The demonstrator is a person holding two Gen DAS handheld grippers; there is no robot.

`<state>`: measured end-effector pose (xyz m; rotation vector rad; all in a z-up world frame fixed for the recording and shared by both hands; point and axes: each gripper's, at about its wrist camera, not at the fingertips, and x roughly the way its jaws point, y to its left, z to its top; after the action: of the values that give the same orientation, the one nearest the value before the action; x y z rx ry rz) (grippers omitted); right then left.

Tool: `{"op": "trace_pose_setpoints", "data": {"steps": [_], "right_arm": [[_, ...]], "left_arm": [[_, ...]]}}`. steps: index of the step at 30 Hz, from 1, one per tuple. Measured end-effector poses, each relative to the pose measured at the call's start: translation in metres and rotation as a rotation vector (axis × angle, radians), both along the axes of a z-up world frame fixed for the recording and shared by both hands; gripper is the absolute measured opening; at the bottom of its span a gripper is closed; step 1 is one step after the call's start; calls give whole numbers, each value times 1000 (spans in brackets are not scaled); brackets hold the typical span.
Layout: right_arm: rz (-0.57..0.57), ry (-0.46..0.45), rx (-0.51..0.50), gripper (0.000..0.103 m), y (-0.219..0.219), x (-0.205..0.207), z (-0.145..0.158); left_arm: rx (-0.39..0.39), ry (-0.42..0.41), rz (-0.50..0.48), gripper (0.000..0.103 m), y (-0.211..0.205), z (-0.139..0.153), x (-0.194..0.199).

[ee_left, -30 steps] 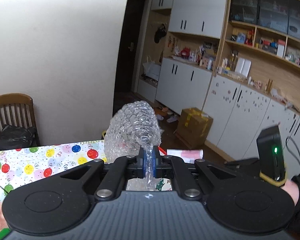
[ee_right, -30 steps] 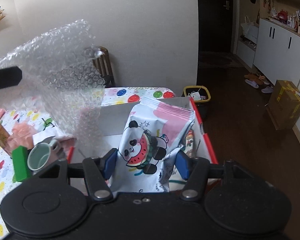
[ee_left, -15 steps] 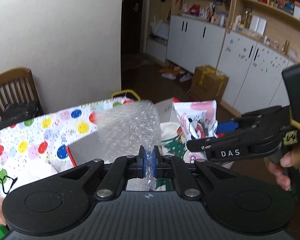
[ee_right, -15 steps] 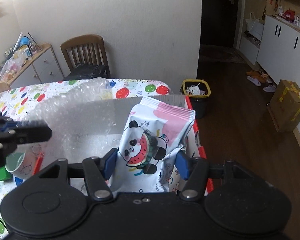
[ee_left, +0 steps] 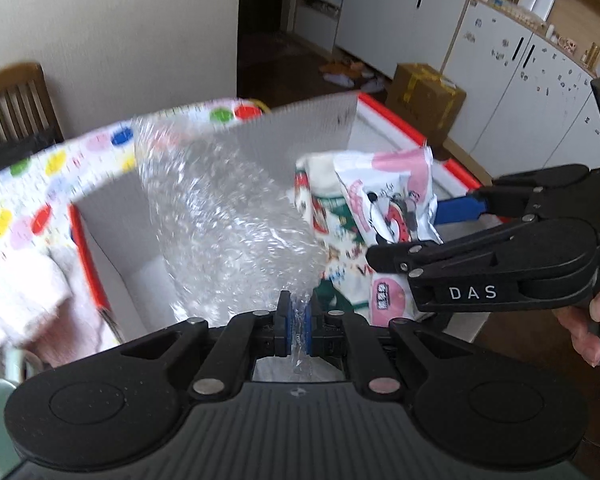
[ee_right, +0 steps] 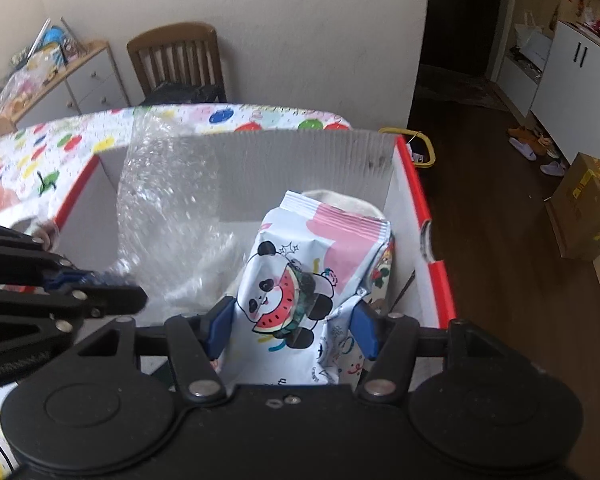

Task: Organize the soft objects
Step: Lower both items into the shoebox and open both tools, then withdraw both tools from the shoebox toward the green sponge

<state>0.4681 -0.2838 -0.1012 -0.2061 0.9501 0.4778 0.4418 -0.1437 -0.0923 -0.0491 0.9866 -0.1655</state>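
Observation:
My left gripper [ee_left: 296, 320] is shut on a sheet of clear bubble wrap [ee_left: 228, 216], which hangs down into the left half of a white box with red edges [ee_left: 396, 114]. The bubble wrap [ee_right: 168, 208] and the left gripper [ee_right: 100, 280] also show in the right wrist view. My right gripper [ee_right: 292, 326] is shut on a panda-and-watermelon snack bag [ee_right: 300, 280] standing upright in the right half of the box [ee_right: 416, 192]. The right gripper [ee_left: 456, 216] also shows in the left wrist view, holding the bag [ee_left: 392, 204]. A cloth item with a Christmas print [ee_left: 320, 216] stands behind the bag.
The box sits on a table with a balloon-print cloth [ee_right: 80, 140]. A pink soft item [ee_left: 32, 292] lies left of the box. A wooden chair [ee_right: 176, 60] stands by the wall. A cardboard box [ee_right: 588, 204] and a yellow-rimmed bin [ee_right: 420, 148] are on the floor.
My left gripper has come down from high above the table and lowered the bubble wrap into the box. My right gripper has kept hold of the panda bag in place.

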Motion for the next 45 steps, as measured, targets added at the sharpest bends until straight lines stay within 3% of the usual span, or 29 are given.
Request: {"op": "trace_pose_setpoints", "data": {"steps": [18, 36, 39, 40, 43, 45], "right_arm": [[18, 58, -43, 66, 10, 9, -21], [-15, 20, 39, 78, -15, -2, 7], [-21, 13, 53, 80, -20, -8, 13], [-23, 12, 58, 80, -22, -9, 15], [-33, 8, 76, 82, -27, -14, 20], [-36, 3, 84, 82, -30, -18, 23]], "left_arm": [[38, 127, 8, 6, -10, -32, 10], [20, 66, -9, 8, -13, -16, -8], [12, 56, 2, 16, -11, -13, -12], [4, 53, 8, 26, -10, -11, -13], [-28, 38, 20, 69, -7, -7, -16], [-27, 18, 14, 69, -10, -3, -20]]}}
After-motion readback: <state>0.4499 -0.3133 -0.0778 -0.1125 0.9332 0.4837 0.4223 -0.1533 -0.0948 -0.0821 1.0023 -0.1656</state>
